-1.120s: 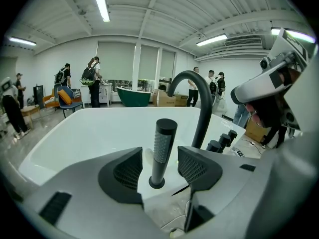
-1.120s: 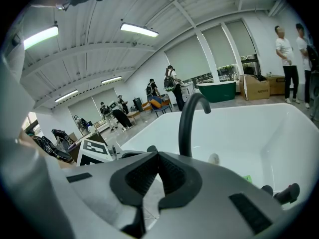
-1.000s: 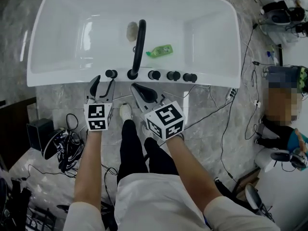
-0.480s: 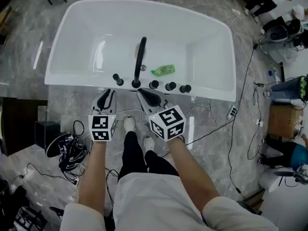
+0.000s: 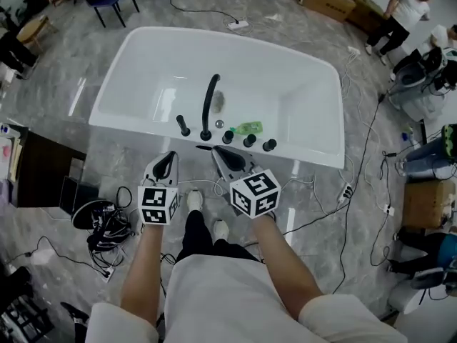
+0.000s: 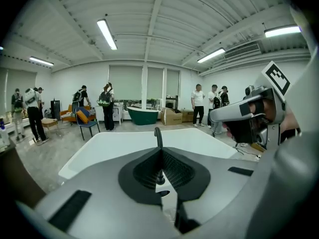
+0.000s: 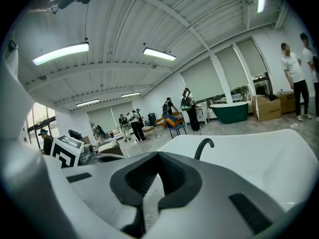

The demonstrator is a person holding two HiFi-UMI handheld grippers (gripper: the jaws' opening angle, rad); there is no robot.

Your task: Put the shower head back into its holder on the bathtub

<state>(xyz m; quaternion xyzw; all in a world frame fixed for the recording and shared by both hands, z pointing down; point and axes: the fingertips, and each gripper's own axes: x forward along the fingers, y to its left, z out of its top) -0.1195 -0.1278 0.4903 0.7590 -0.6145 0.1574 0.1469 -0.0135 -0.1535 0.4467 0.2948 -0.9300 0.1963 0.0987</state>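
Reference item: the white bathtub [image 5: 300, 84].

1. Shower head [image 5: 183, 125]: a slim black rod, upright on the tub's near rim, just left of the base of the black curved spout [image 5: 209, 102]. The holder under it is too small to make out.
2. Knobs [image 5: 249, 140]: a row of black knobs along the same near rim, right of the spout base.
3. Green bottle [image 5: 248, 128]: lying inside the tub, just beyond the knobs.
4. Left gripper [image 5: 166, 159]: on the near side of the tub, outside the rim and over the floor, apart from the rim. Jaws closed pad to pad, with nothing between them. In its own view the spout [image 6: 158, 136] shows just above the closed tips [image 6: 160, 153].
5. Right gripper [image 5: 218, 151]: beside the left one, also outside the near rim and clear of it. Jaws closed and empty [image 7: 158, 156]; the spout [image 7: 203, 146] appears to the right of the tips.
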